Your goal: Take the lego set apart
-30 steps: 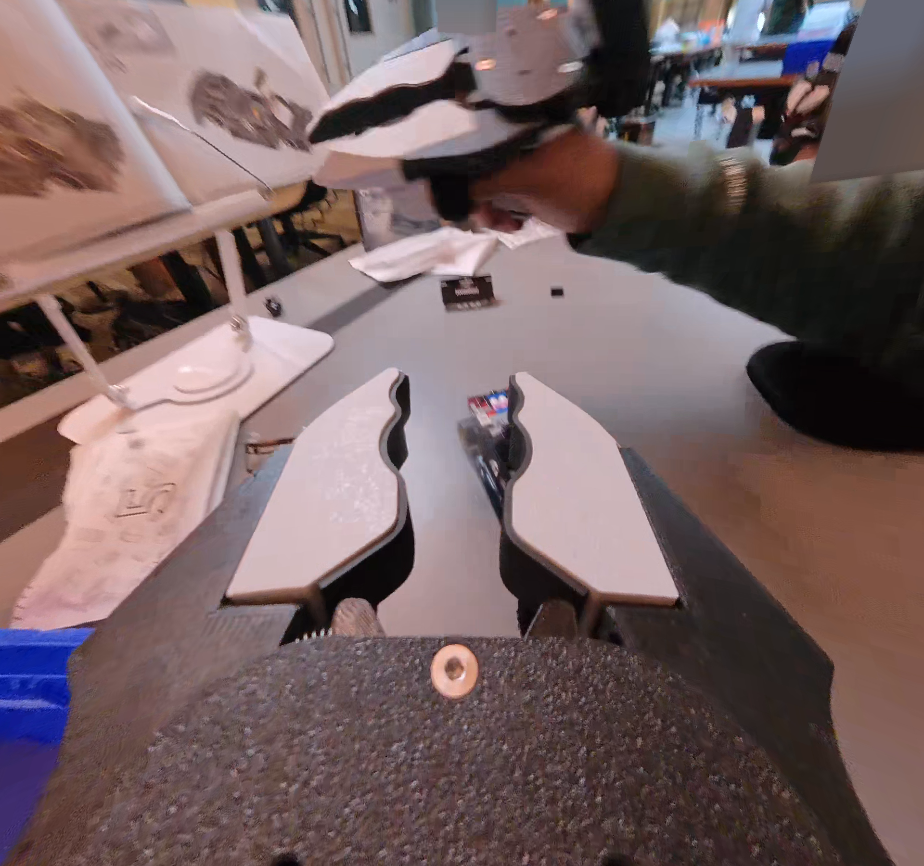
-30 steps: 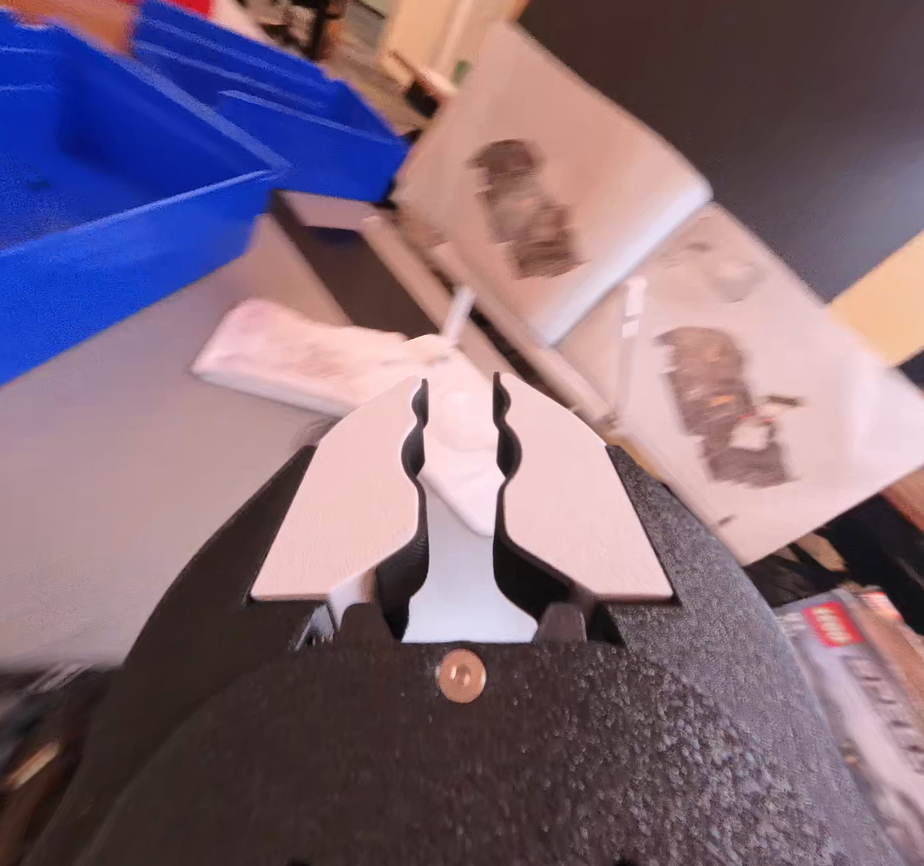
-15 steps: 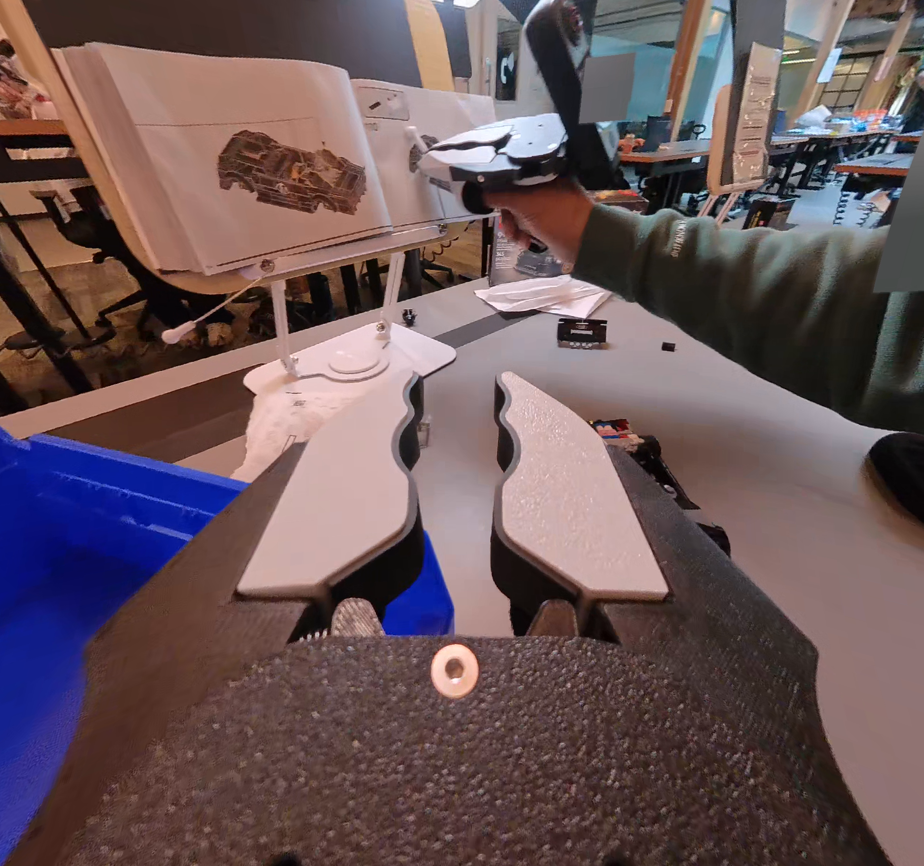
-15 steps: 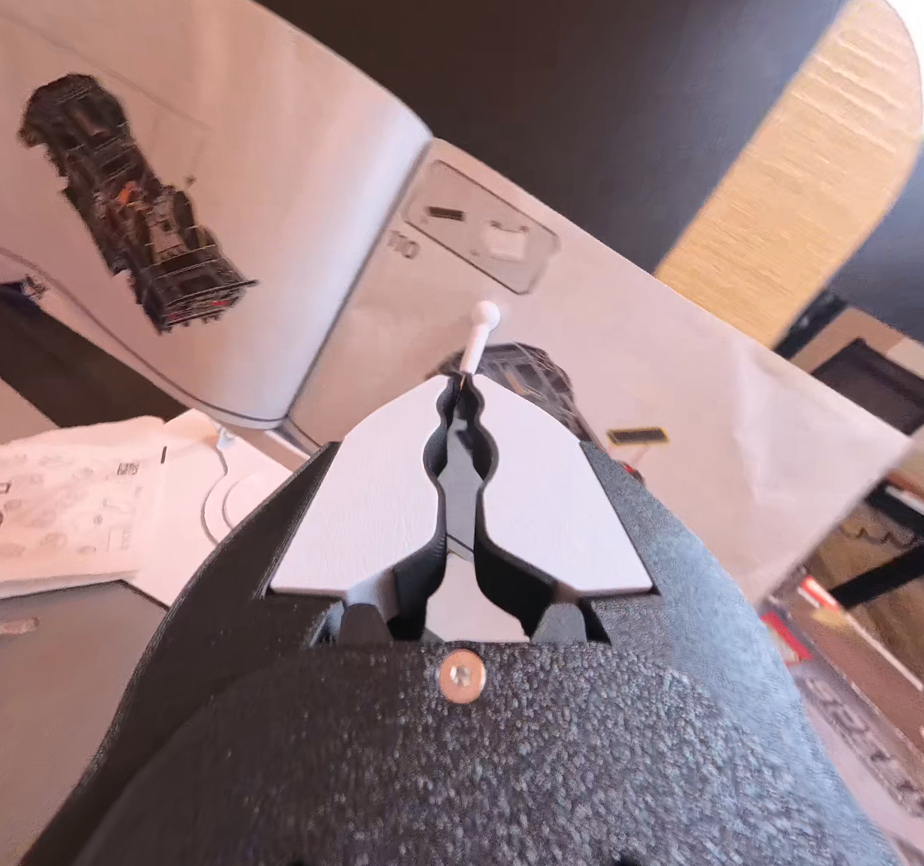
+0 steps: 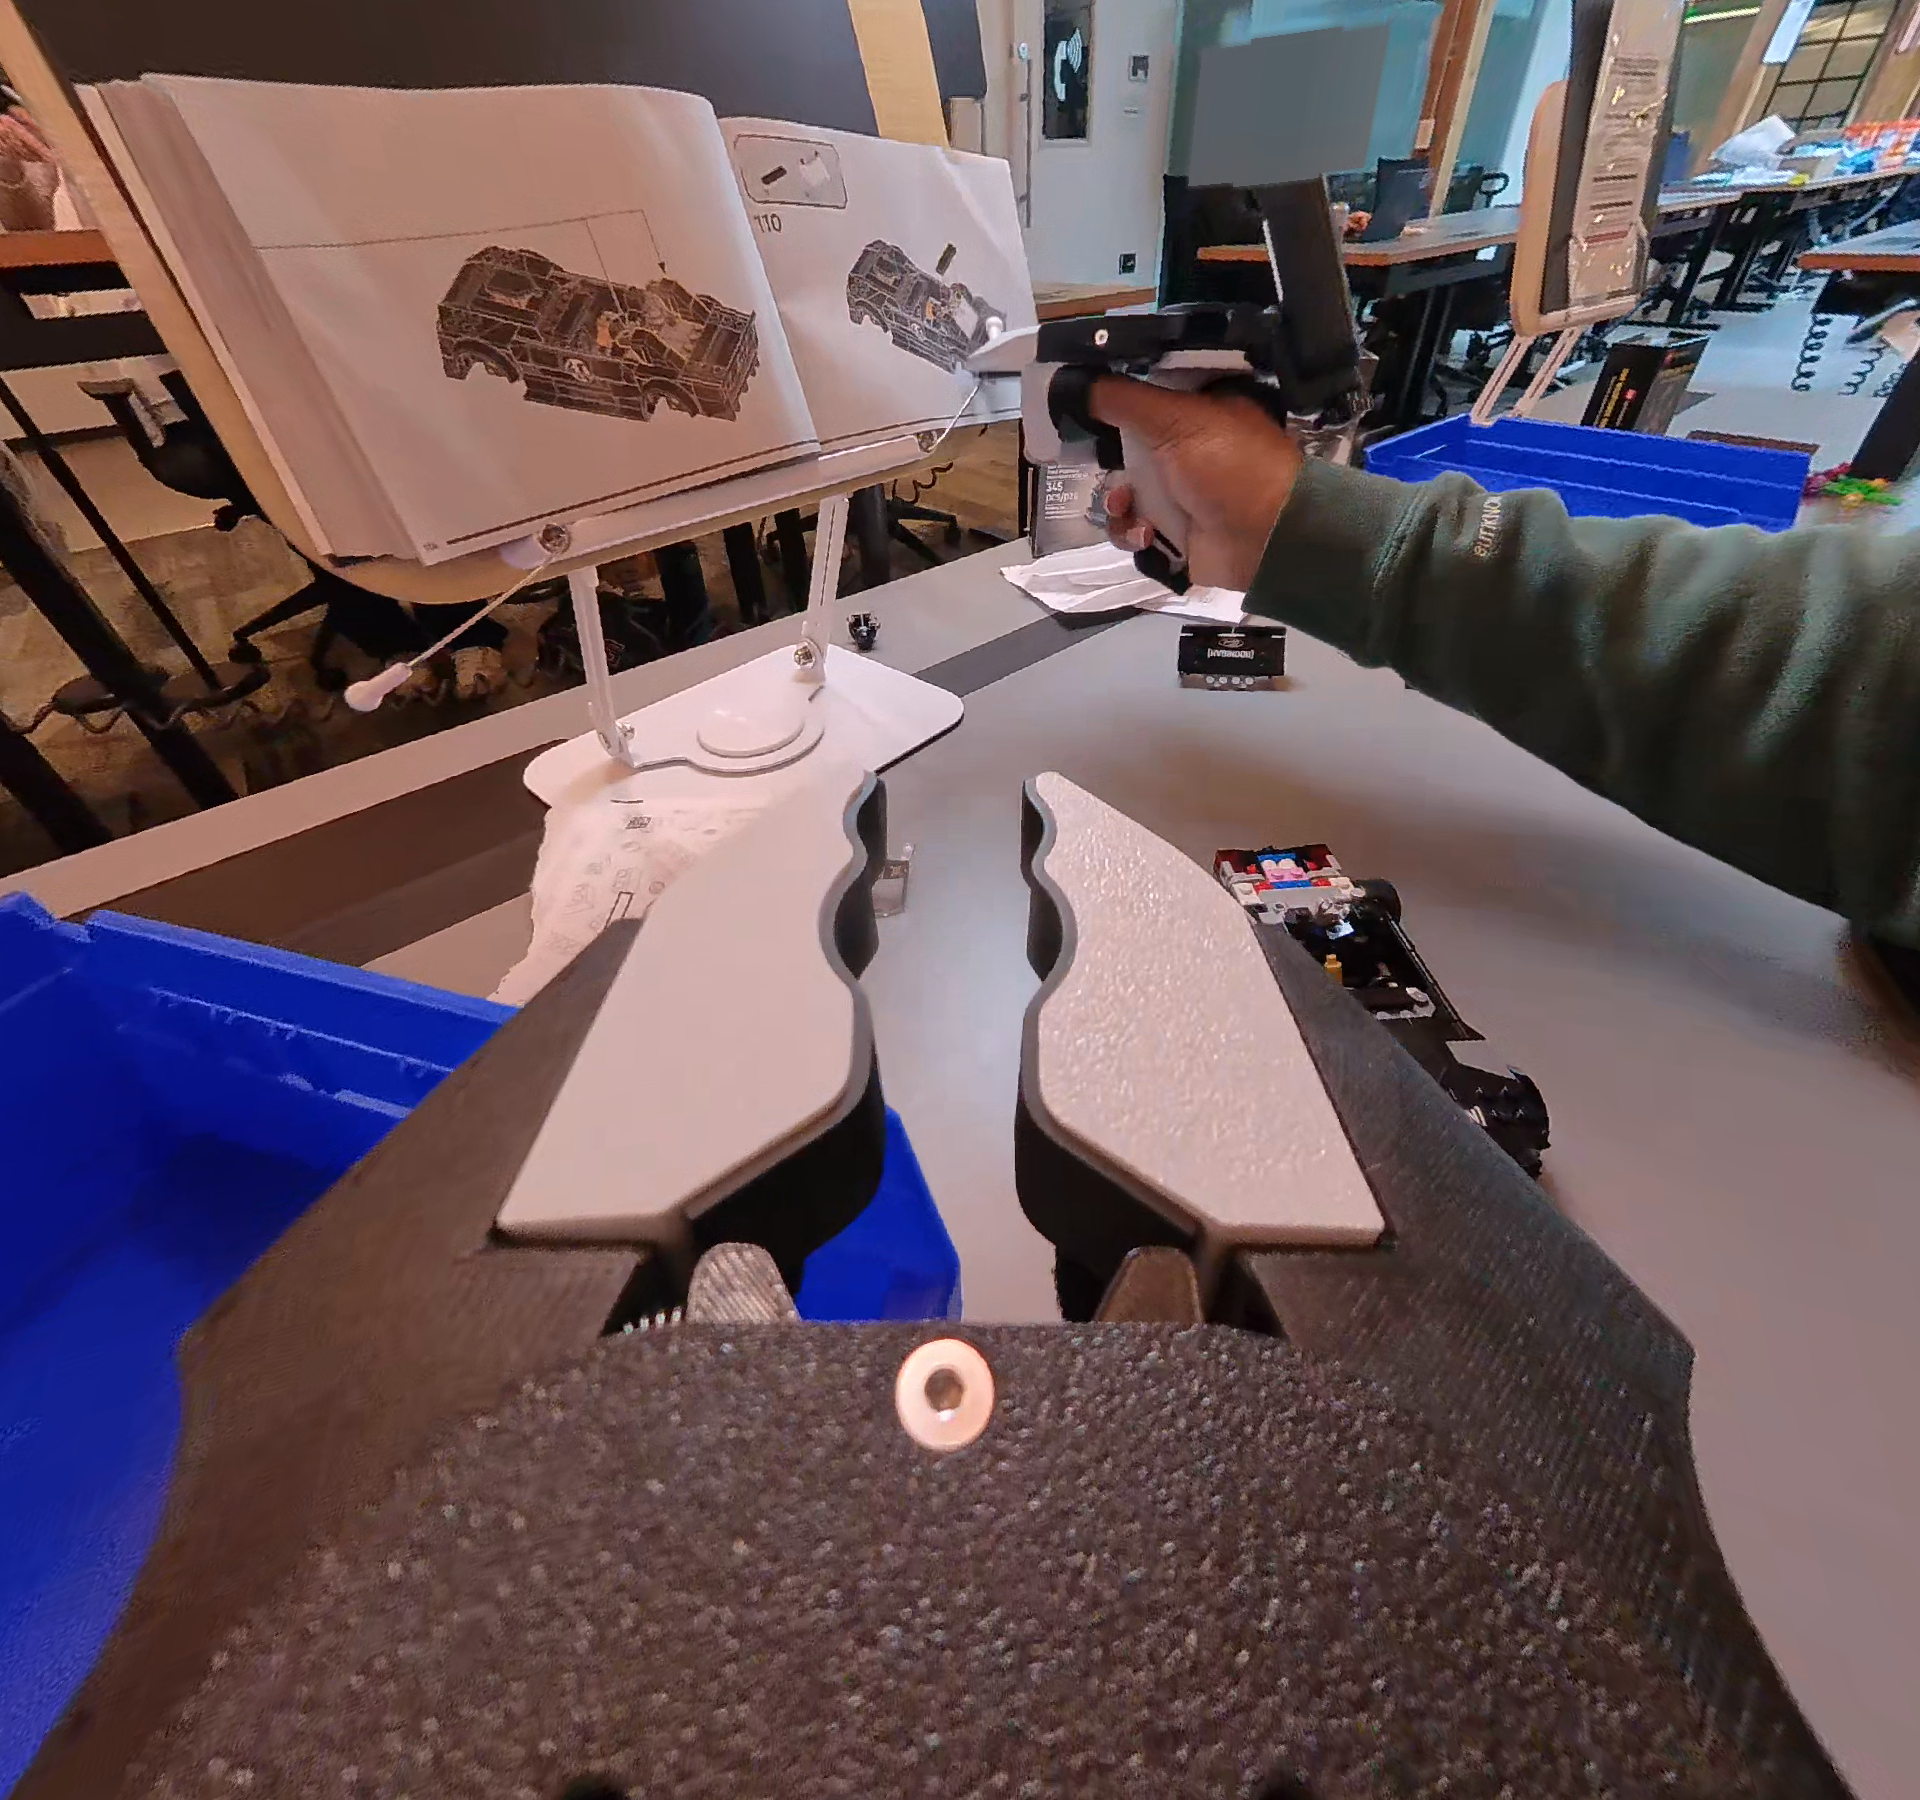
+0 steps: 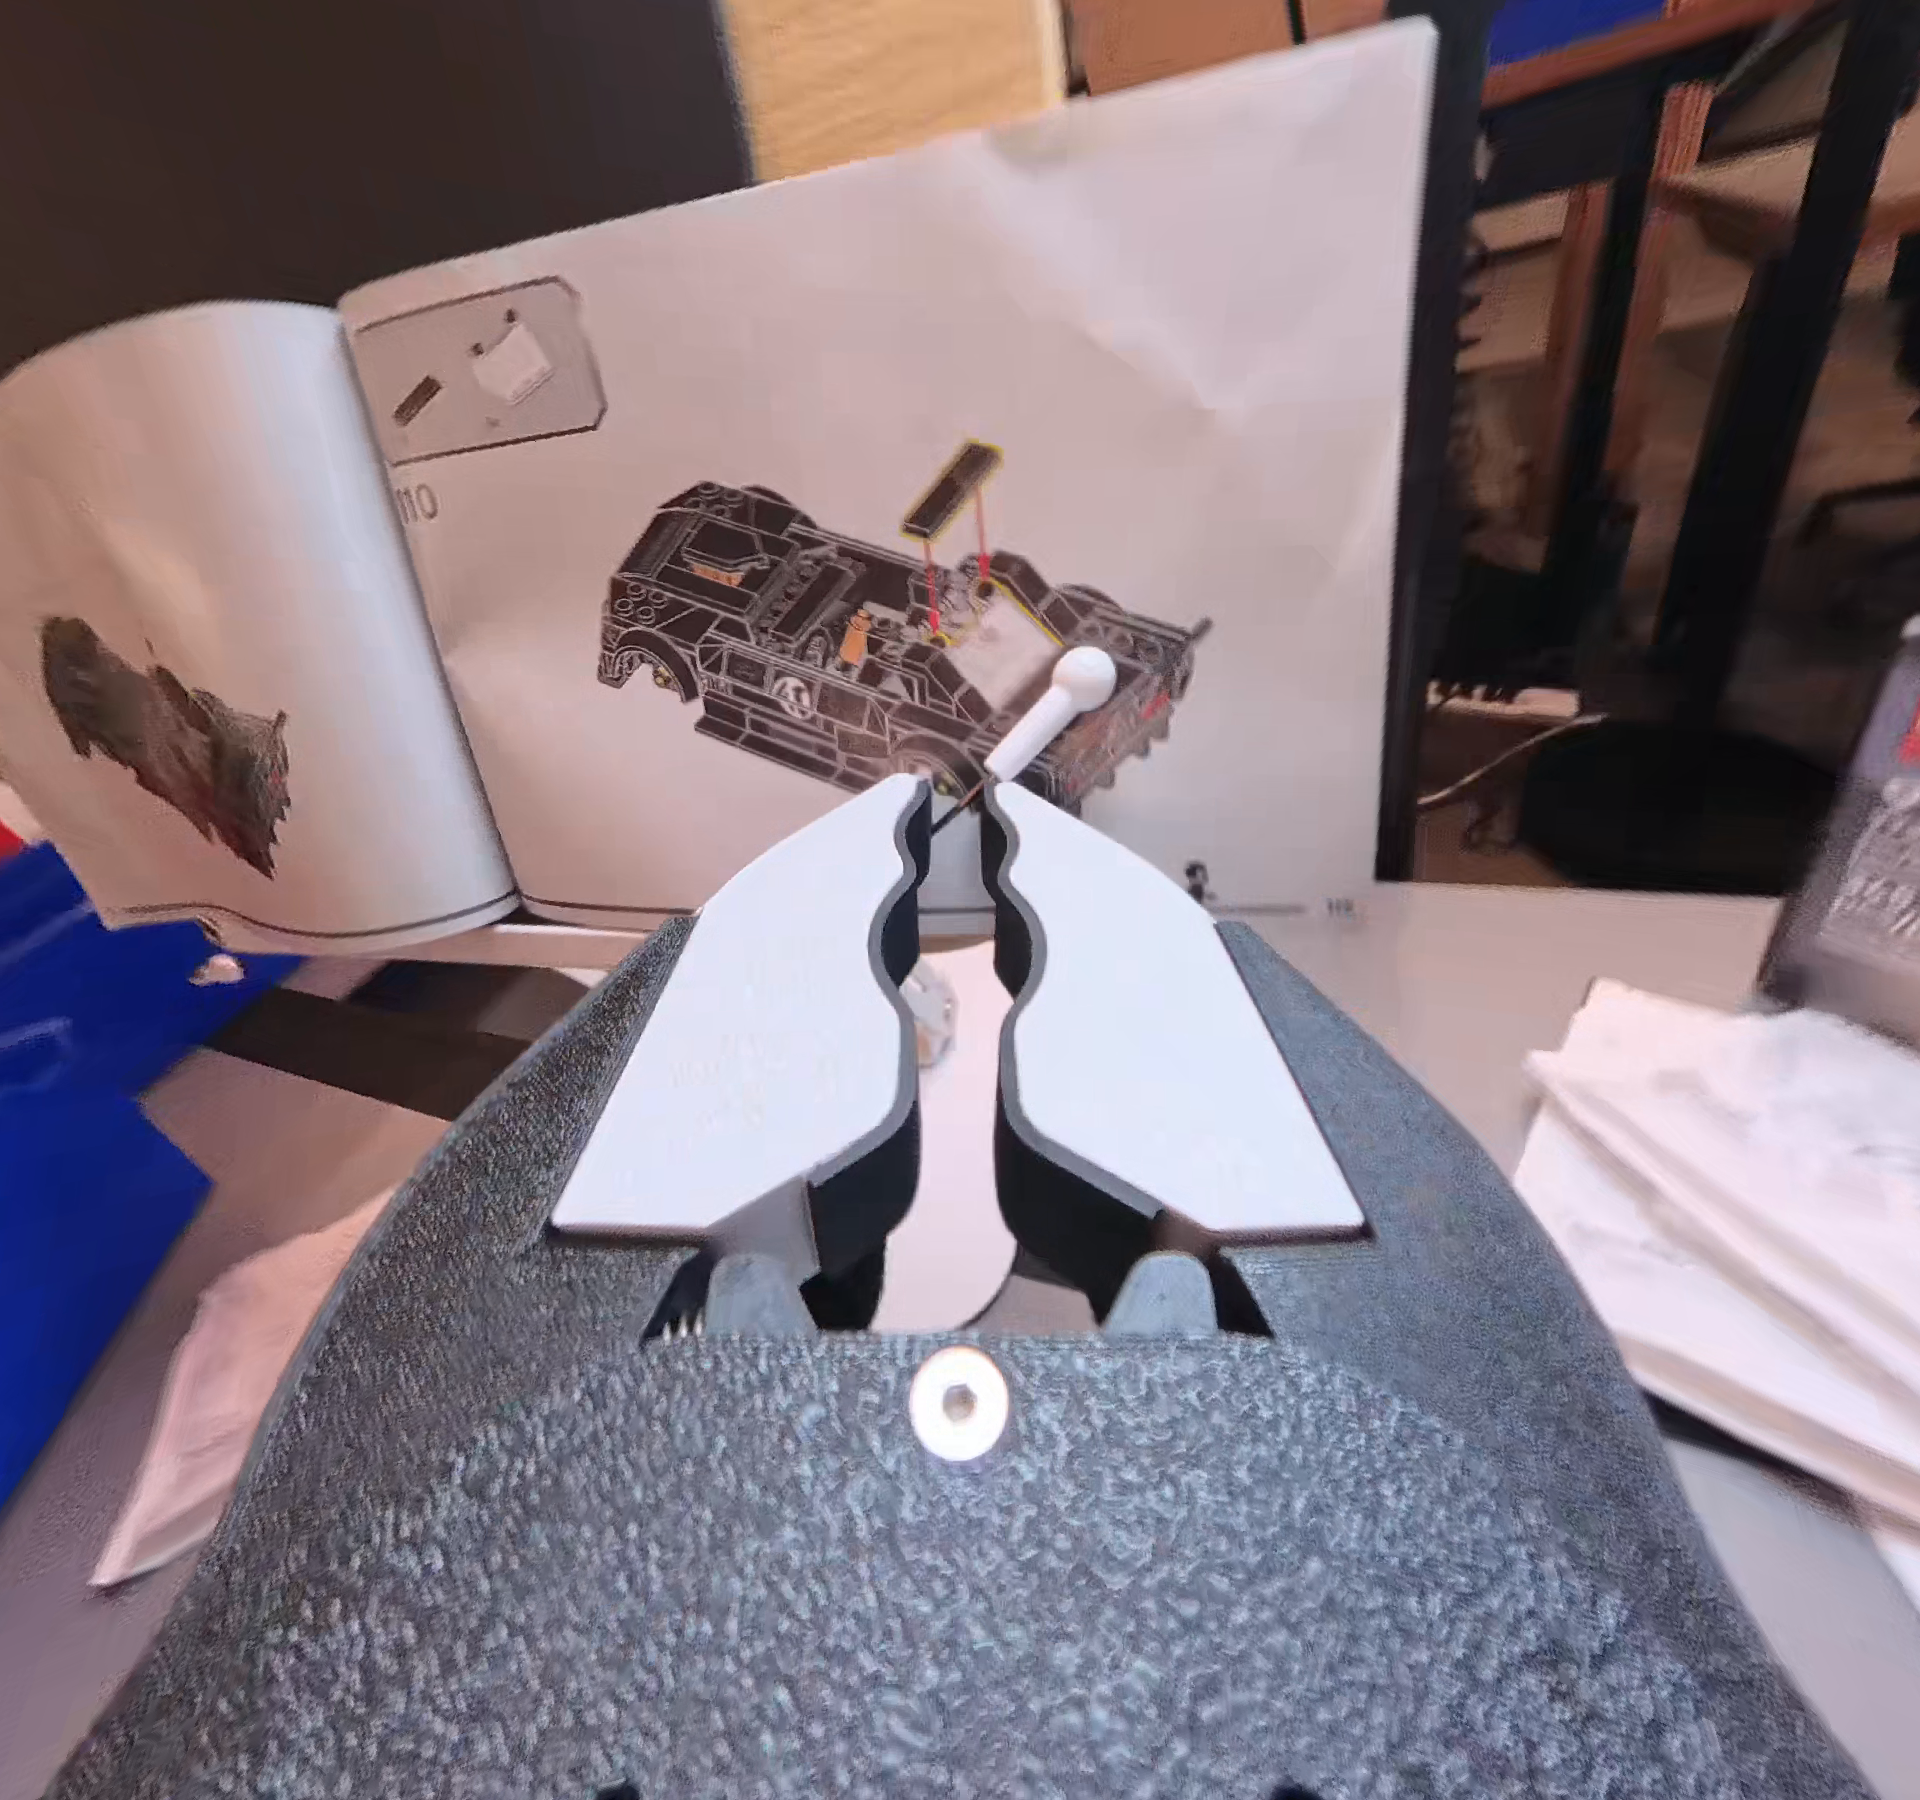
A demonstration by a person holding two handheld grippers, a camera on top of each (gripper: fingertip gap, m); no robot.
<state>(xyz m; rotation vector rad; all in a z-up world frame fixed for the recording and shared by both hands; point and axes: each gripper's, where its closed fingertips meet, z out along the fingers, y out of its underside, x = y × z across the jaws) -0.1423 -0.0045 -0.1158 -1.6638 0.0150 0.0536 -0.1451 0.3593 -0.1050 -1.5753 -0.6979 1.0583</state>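
Note:
A partly built black lego car [image 5: 1351, 961] lies on the grey table, just right of my left gripper [image 5: 951, 794]. That gripper is open and empty above the table. The right gripper [image 6: 954, 800] is raised at the open instruction booklet [image 6: 935, 400] on its white stand. Its jaws stand a narrow gap apart, and the thin wire of the white-tipped page-holder arm [image 6: 1084, 680] passes between the tips. In the left wrist view a hand holds the right gripper [image 5: 997, 360] at the booklet's right page.
A blue bin [image 5: 156, 1075] sits at the near left, and a second one [image 5: 1590, 472] far right. The stand's base [image 5: 883, 701], a crumpled paper sheet [image 5: 623, 857], a small clear piece [image 5: 894, 883], a loose black piece [image 5: 1233, 654] and folded papers [image 6: 1714, 1179] lie on the table. My hands' fingertips stand some 35 centimeters from each other.
The right gripper swung up from the table to the booklet, closed around the page-holder wire, then opened slightly as the arm tilted right. The left gripper rose and drew back over the bin's corner.

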